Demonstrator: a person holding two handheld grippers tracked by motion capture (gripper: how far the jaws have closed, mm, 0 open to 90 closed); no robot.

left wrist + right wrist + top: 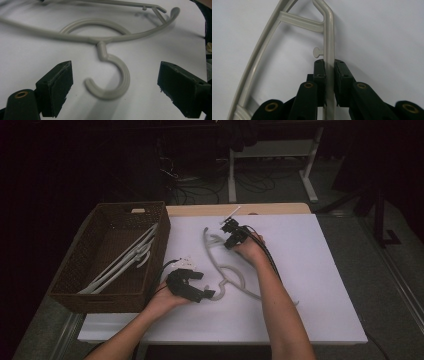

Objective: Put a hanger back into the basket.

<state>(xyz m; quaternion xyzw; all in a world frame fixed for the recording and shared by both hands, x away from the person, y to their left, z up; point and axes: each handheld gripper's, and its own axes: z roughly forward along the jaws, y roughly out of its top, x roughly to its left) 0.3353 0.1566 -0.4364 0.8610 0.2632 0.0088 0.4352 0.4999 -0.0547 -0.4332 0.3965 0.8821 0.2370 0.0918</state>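
A pale grey plastic hanger lies flat on the white table. My left gripper rests low at the hanger's hook. In the left gripper view its jaws stand wide open, with the hook lying between them and touching neither pad. My right gripper is farther back at the hanger's end. In the right gripper view its jaws are shut on the hanger's straight bar, just below a small peg.
A brown wicker basket stands at the table's left edge, with several white hangers lying in it. Bare white table surface lies to the right of the right forearm. Beyond the table are dark floor, cables and a desk frame.
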